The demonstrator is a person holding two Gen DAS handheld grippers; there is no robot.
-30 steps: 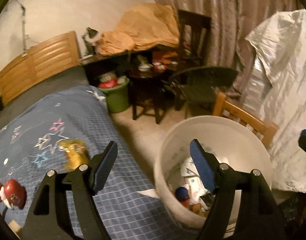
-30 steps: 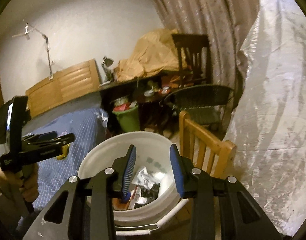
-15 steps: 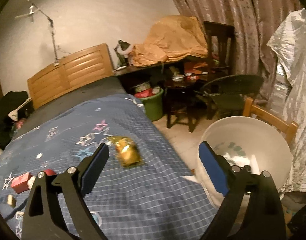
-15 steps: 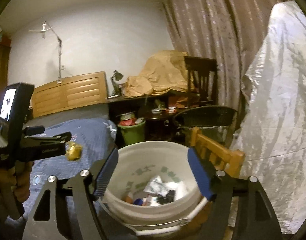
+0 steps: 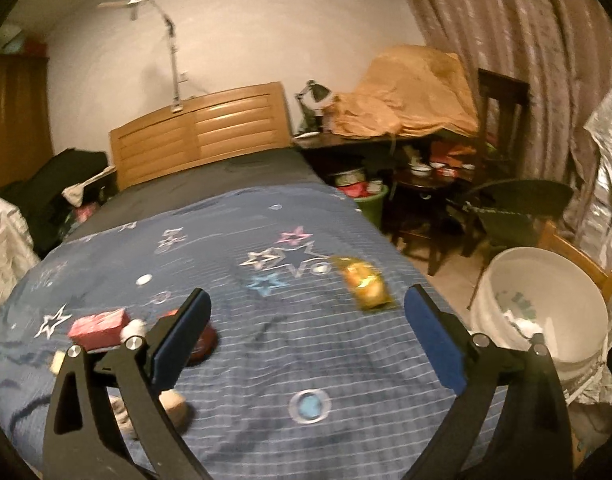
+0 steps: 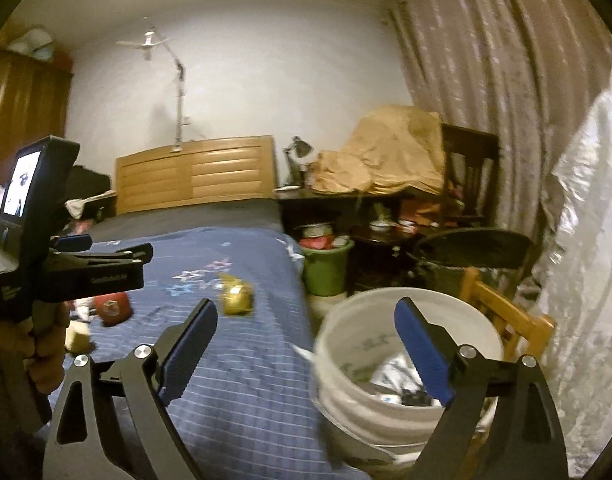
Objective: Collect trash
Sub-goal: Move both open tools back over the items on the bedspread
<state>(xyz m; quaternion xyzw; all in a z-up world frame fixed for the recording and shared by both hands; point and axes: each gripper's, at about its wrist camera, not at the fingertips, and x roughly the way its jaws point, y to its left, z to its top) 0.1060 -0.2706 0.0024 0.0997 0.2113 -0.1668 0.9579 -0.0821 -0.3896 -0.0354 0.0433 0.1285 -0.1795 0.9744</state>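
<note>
Gold wrapper (image 5: pixel 366 286): lying on the bed (image 5: pixel 242 352), just ahead of the left tongs (image 5: pixel 306 340), toward their right jaw
Left tongs: jaws have just been opening, now spread wide, nothing between them
Right tongs (image 6: pixel 306 350): same deal, just opened wide, empty
White bucket (image 6: pixel 386 408): on the floor beside the bed, under the right tongs' right jaw, trash inside
Red box (image 5: pixel 100 326): on the bed, left of the left tongs

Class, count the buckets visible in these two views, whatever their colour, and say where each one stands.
2: a white bucket on the floor beside the bed's near end; a green bucket farther back, beside the bed. Others may be hidden.

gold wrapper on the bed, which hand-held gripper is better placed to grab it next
Left, probably: its open hand-held gripper faces the bed, gold wrapper just ahead. The right sits beside the bed, half over the bucket.
</note>
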